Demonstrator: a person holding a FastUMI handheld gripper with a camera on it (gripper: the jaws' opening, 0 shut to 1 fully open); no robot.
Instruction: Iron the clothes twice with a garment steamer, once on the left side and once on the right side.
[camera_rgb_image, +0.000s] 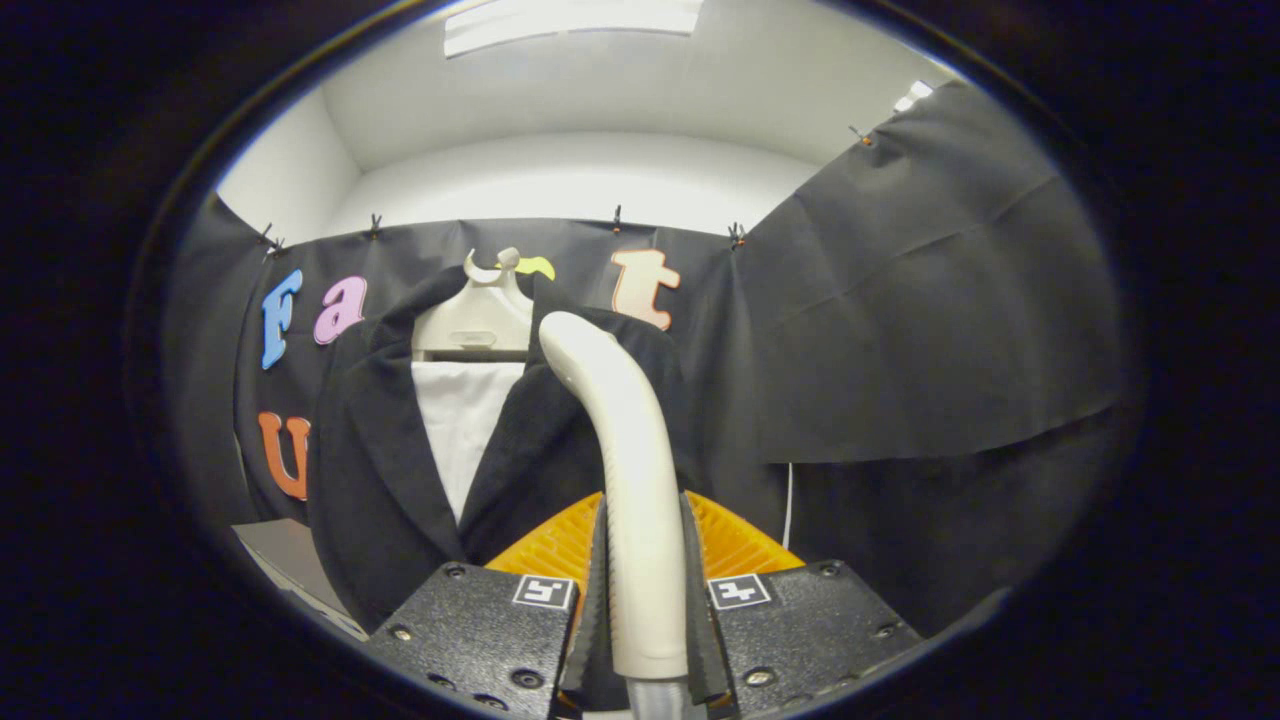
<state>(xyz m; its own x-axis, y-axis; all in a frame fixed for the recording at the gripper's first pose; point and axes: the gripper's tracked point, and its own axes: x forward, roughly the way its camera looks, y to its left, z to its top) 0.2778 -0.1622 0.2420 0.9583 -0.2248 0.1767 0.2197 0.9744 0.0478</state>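
Observation:
My gripper (643, 590) is shut on the cream handle of the garment steamer (625, 450), which rises upright between the fingers and curves forward at its top. Its head meets the right lapel and shoulder of a black jacket (375, 470). The jacket hangs on a white hanger (478, 315) over a white shirt front (462, 420), just beyond the fingers and a little to their left. The steamer's face against the cloth is hidden behind its own neck.
Black cloth walls (930, 330) close in the booth behind and to the right of the jacket. A thin white cord (788, 505) hangs down the right wall. A grey flat surface (285, 560) lies low to the left of the jacket.

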